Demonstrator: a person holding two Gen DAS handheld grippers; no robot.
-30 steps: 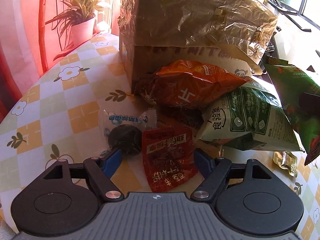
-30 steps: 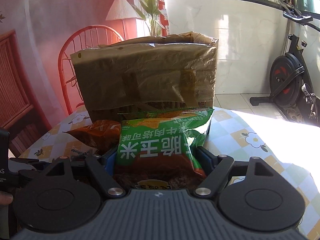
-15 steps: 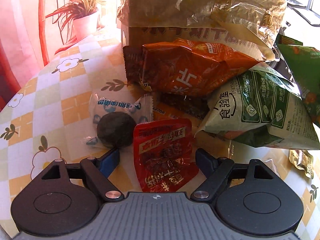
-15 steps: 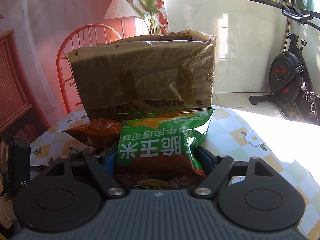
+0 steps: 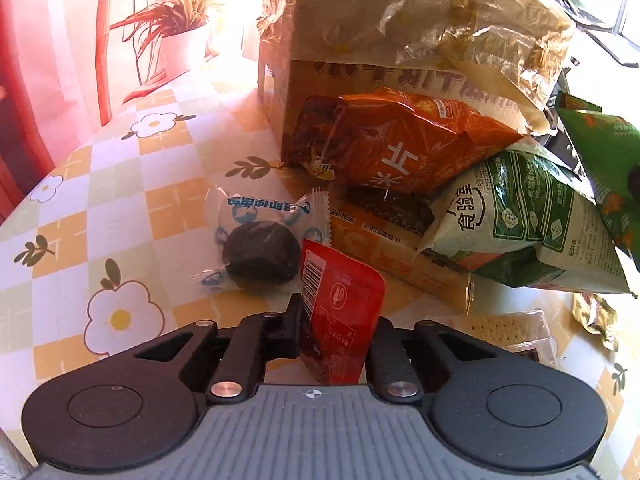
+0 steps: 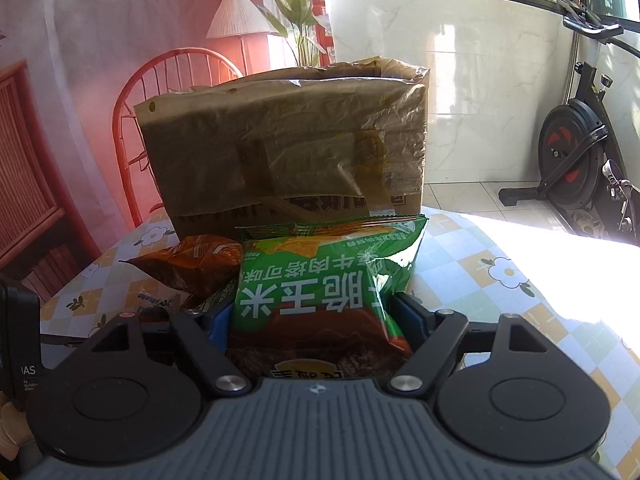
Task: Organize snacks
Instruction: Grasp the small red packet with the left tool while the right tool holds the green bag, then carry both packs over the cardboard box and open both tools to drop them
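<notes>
The left gripper (image 5: 338, 332) is held low over the table, its jaws closed on a small red snack packet (image 5: 340, 312) that is stood up on edge between them. Just ahead and to its left a clear-wrapped dark round cake (image 5: 260, 252) is seen lying flat on the tablecloth (image 5: 120, 216); ahead and to the right an orange chip bag (image 5: 404, 144) is leaned against a brown cardboard box (image 5: 400, 28), with a pale green bag (image 5: 520, 224) slumped beside it over a flat yellow-orange packet (image 5: 404, 264). The right gripper (image 6: 316, 316) is held level, pointed at the same box (image 6: 288, 148), and a green corn-snack bag (image 6: 320, 280) is clamped between its jaws. The surface is covered by a checked cloth printed with flowers. A red chair (image 6: 168, 80), a lamp (image 6: 238, 18) and a potted plant (image 5: 176, 28) are seen beyond the box, and an exercise bike (image 6: 576, 152) is stood far to the right on a tiled floor.
</notes>
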